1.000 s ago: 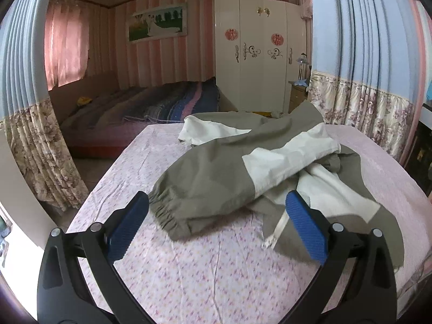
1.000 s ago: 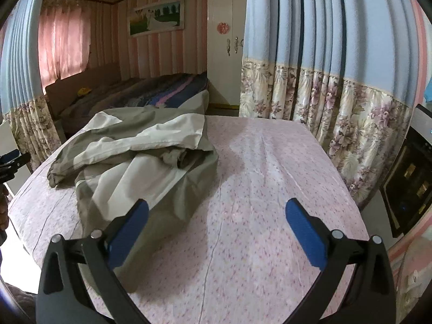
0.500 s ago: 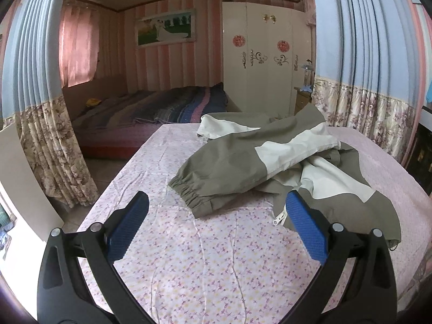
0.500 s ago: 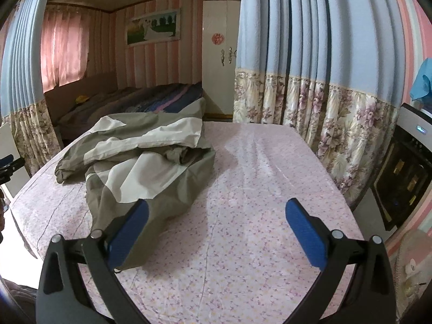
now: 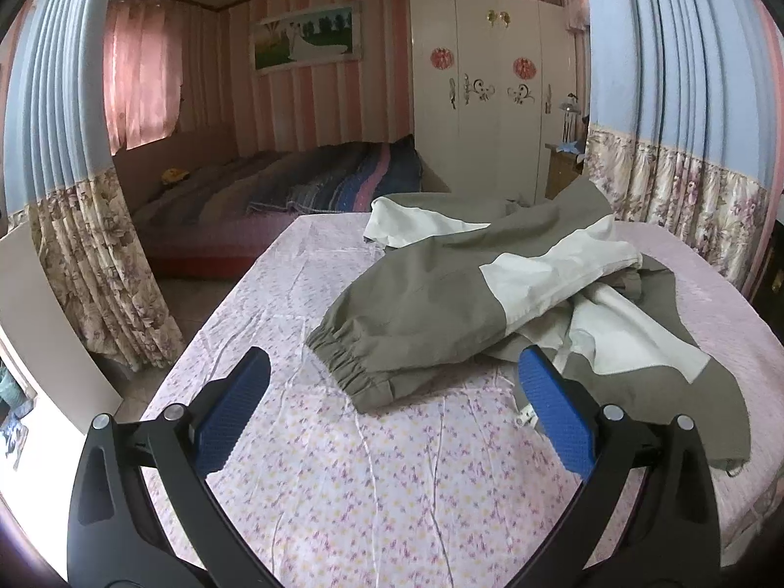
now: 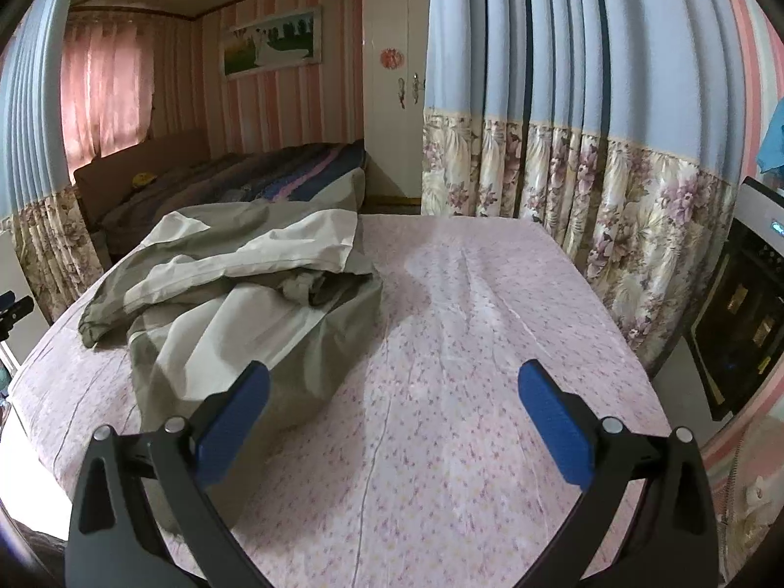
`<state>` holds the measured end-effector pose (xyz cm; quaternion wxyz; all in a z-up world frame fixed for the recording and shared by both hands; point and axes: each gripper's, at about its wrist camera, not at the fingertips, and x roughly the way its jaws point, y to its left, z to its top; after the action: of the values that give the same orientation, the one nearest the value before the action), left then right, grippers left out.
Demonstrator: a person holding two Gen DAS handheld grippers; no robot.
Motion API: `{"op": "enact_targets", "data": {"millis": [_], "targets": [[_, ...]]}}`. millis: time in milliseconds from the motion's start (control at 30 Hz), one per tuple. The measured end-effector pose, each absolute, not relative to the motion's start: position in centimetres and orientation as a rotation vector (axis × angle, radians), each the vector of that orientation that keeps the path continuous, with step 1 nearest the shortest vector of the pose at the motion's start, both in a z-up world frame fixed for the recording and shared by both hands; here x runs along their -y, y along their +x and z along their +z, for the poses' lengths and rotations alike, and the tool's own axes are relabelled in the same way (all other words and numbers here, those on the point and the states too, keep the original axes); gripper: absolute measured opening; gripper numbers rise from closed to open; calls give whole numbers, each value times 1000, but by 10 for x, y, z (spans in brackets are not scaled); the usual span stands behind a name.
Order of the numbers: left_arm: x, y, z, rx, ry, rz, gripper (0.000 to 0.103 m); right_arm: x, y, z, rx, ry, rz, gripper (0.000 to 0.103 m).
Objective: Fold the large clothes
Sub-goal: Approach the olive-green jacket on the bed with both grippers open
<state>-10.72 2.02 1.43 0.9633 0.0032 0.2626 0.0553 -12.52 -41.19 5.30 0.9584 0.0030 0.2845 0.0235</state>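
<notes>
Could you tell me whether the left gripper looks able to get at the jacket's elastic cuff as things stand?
Probably yes. The left gripper is open and empty, and the cuff lies just ahead of it on the bedsheet, uncovered, with only bare sheet between them.

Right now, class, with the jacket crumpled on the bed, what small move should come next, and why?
Probably bring the open left hand-held gripper down onto the elastic sleeve cuff just ahead of it; the jacket lies bunched, and pulling that sleeve out would begin flattening it.

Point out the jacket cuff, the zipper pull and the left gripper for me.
cuff [image 5: 343,362]: left wrist view, on the gathered elastic band.
zipper pull [image 5: 525,415]: left wrist view, on the small white tab by the hem.
left gripper [image 5: 392,411]: left wrist view, midway between the blue fingertips.
</notes>
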Motion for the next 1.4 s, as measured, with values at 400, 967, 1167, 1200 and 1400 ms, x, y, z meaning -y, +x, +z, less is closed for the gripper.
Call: {"op": "enact_targets", "data": {"millis": [400,967,1167,1200,1400], "targets": [[-23,-21,-15,-595,-15,97,100,398,-50,27,-633,-25,67,101],[-20,2,-26,-613,-9,83,100,386,-24,17,-664,-54,75,101],[-16,-5,-22,-598,5,72,100,390,-32,22,-648,-38,61,101],[-15,-7,-21,-595,11,71,100,391,-34,23,-646,-37,61,101],[-12,-21,-11,-578,5,63,100,389,-47,30,-634,-43,64,101]]}}
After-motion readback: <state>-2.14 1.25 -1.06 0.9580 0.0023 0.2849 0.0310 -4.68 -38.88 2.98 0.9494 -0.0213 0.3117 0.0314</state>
